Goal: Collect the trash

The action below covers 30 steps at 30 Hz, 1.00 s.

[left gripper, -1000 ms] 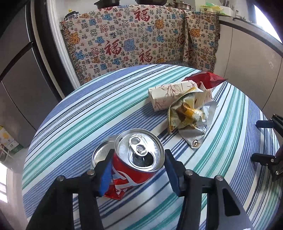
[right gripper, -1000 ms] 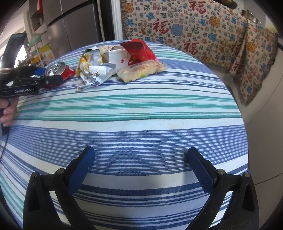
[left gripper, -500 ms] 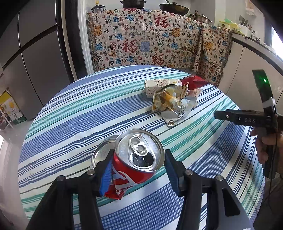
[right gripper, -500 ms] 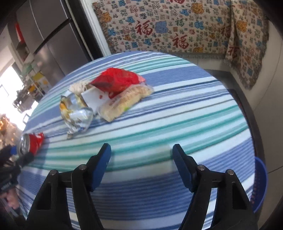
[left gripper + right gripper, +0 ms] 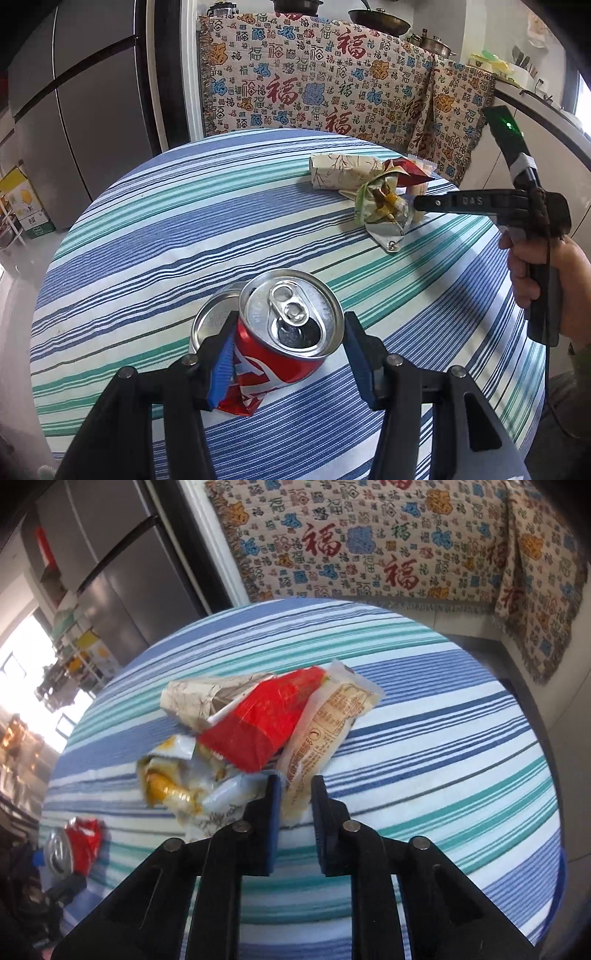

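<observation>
A crushed red soda can [image 5: 291,314] hangs over the striped table, and my left gripper [image 5: 288,354] is shut on it. The same can [image 5: 74,845] shows small at the lower left of the right wrist view. A heap of trash lies on the far side: a patterned paper packet [image 5: 343,171], a red bag [image 5: 266,723], a crumpled yellow-silver wrapper [image 5: 177,775] and a pale snack wrapper [image 5: 332,716]. My right gripper [image 5: 297,786] is shut on the near end of the pale wrapper. A hand holds that gripper [image 5: 421,203] beside the heap.
The round table [image 5: 184,221] wears a blue, green and white striped cloth. Behind it a patterned cloth [image 5: 314,85] covers a bench, with a grey fridge [image 5: 74,110] at the left. A blue rim [image 5: 559,878] shows past the table's right edge.
My right gripper went from wide open to shut while moving in to the trash heap, ending on the pale wrapper. The left gripper swung sideways with the can still in it.
</observation>
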Each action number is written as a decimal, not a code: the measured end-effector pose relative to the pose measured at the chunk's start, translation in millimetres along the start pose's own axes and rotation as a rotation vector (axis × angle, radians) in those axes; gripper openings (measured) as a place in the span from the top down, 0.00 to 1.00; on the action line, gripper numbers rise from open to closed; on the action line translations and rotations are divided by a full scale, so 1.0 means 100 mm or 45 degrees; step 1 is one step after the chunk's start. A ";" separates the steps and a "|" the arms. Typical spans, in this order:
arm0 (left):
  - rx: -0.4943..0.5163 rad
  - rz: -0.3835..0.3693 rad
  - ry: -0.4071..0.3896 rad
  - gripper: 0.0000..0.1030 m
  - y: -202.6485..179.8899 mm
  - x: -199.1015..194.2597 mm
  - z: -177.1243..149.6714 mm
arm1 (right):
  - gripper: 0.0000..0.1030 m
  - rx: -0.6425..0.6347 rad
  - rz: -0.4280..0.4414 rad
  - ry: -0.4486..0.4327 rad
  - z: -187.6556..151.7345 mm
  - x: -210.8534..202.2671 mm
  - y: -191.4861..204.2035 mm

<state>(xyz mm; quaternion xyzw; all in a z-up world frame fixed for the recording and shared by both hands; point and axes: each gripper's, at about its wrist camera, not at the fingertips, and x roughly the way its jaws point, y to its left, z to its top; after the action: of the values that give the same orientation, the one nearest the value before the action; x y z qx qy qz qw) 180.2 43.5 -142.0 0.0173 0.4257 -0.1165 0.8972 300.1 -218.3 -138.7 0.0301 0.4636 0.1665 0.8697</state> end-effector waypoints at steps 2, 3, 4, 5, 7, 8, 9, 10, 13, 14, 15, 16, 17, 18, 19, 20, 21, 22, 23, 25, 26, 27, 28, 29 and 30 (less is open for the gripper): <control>-0.007 -0.006 -0.006 0.47 -0.03 -0.01 -0.01 | 0.93 -0.099 0.014 0.050 -0.12 -0.13 0.03; -0.009 -0.007 -0.009 0.47 -0.04 -0.02 -0.01 | 0.93 -0.156 0.004 0.073 -0.21 -0.21 0.03; -0.012 -0.004 -0.011 0.47 -0.06 -0.02 -0.02 | 0.93 -0.201 -0.015 0.097 -0.30 -0.27 0.02; -0.012 0.000 -0.011 0.47 -0.07 -0.03 -0.03 | 0.93 -0.237 -0.042 0.117 -0.39 -0.34 -0.02; -0.012 0.009 -0.012 0.47 -0.10 -0.04 -0.06 | 0.92 -0.235 -0.103 0.121 -0.54 -0.44 -0.15; -0.013 0.010 -0.010 0.46 -0.12 -0.04 -0.07 | 0.92 -0.214 -0.130 0.107 -0.58 -0.47 -0.23; -0.014 0.011 -0.007 0.46 -0.13 -0.02 -0.08 | 0.87 -0.192 -0.147 0.085 -0.61 -0.50 -0.29; -0.018 0.010 -0.001 0.46 -0.14 -0.01 -0.10 | 0.69 -0.165 -0.156 0.066 -0.62 -0.52 -0.33; -0.017 0.021 0.000 0.46 -0.16 0.01 -0.15 | 0.43 -0.072 -0.105 0.003 -0.61 -0.56 -0.37; -0.007 0.031 -0.002 0.46 -0.18 0.00 -0.16 | 0.43 -0.064 -0.078 -0.015 -0.60 -0.55 -0.32; 0.001 0.032 0.008 0.46 -0.20 0.00 -0.16 | 0.43 -0.085 -0.043 -0.022 -0.59 -0.54 -0.23; 0.003 0.031 0.011 0.46 -0.20 0.00 -0.17 | 0.43 -0.117 -0.015 -0.027 -0.56 -0.50 -0.12; 0.008 0.031 0.013 0.46 -0.21 -0.01 -0.18 | 0.43 -0.152 0.009 -0.036 -0.53 -0.47 0.00; 0.015 0.030 0.019 0.46 -0.22 -0.01 -0.18 | 0.42 -0.187 0.032 -0.045 -0.50 -0.43 0.11; 0.024 0.030 0.025 0.46 -0.22 -0.02 -0.19 | 0.39 -0.213 0.052 -0.057 -0.47 -0.40 0.21; 0.029 0.032 0.027 0.46 -0.22 -0.02 -0.20 | 0.35 -0.234 0.066 -0.080 -0.43 -0.38 0.30; 0.031 0.034 0.029 0.46 -0.21 -0.03 -0.21 | 0.27 -0.262 0.074 -0.119 -0.39 -0.37 0.39; 0.029 0.035 0.030 0.46 -0.20 -0.03 -0.21 | 0.24 -0.301 0.073 -0.155 -0.33 -0.35 0.48; 0.026 0.035 0.031 0.46 -0.18 -0.03 -0.21 | 0.24 -0.357 0.070 -0.172 -0.28 -0.30 0.58; 0.017 0.035 0.032 0.46 -0.16 -0.03 -0.21 | 0.26 -0.444 0.044 -0.168 -0.22 -0.15 0.74; 0.012 0.032 0.035 0.46 -0.14 -0.03 -0.21 | 0.27 -0.479 0.019 -0.151 -0.20 -0.03 0.80; 0.010 0.027 0.038 0.46 -0.13 -0.03 -0.19 | 0.34 -0.509 -0.008 -0.123 -0.19 0.08 0.85; 0.010 0.022 0.039 0.46 -0.13 -0.03 -0.19 | 0.57 -0.536 -0.054 -0.100 -0.21 0.17 0.86; 0.012 0.019 0.040 0.46 -0.13 -0.03 -0.18 | 0.66 -0.555 -0.107 -0.093 -0.23 0.21 0.86; 0.012 0.018 0.041 0.46 -0.12 -0.03 -0.18 | 0.78 -0.517 -0.074 -0.098 -0.23 0.17 0.84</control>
<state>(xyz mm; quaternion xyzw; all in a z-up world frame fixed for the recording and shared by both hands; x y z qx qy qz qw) 161.8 34.4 -150.3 0.0266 0.4394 -0.1120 0.8909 268.4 -136.3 -147.9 -0.1528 0.3878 0.2300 0.8794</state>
